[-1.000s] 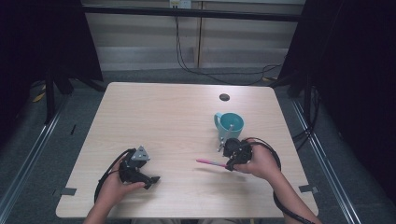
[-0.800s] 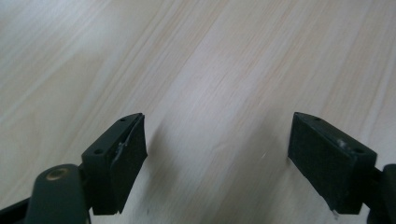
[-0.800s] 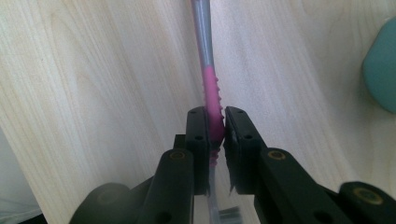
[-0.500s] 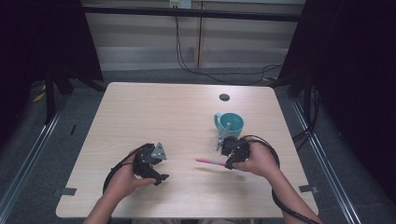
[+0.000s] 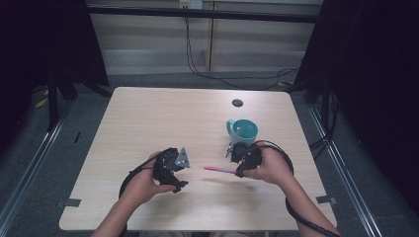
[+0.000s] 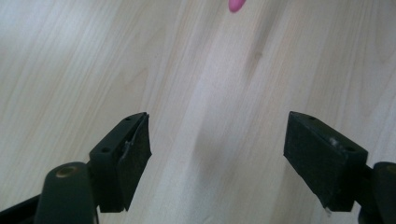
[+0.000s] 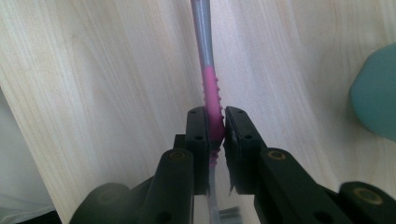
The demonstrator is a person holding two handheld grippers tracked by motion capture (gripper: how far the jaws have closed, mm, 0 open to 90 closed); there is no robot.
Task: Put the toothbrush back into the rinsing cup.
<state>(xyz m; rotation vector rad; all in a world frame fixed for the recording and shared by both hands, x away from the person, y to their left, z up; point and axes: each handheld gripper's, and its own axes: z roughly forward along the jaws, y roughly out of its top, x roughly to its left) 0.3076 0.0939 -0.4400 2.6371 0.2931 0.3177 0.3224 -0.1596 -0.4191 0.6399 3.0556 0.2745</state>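
Observation:
A pink-and-grey toothbrush (image 5: 220, 170) sticks out to the left, just above the table, from my right gripper (image 5: 240, 161). In the right gripper view the jaws (image 7: 216, 122) are shut on the toothbrush's ridged pink grip (image 7: 212, 95), and the grey shaft runs on ahead. A teal mug (image 5: 242, 131) stands upright just behind that gripper, and its side (image 7: 375, 95) shows at the right edge of the right gripper view. My left gripper (image 5: 182, 174) sits a short way left of the pink end, jaws open (image 6: 217, 154) with nothing between them. The pink tip (image 6: 236, 4) shows ahead of it.
The light wooden table (image 5: 148, 118) has a small dark round disc (image 5: 237, 102) near its back edge. Black cables loop from both grippers toward the front edge. Dark frame posts and curtains stand on both sides.
My left gripper has moved right across the table, closer to the toothbrush's pink end. The right gripper and the toothbrush have stayed nearly still.

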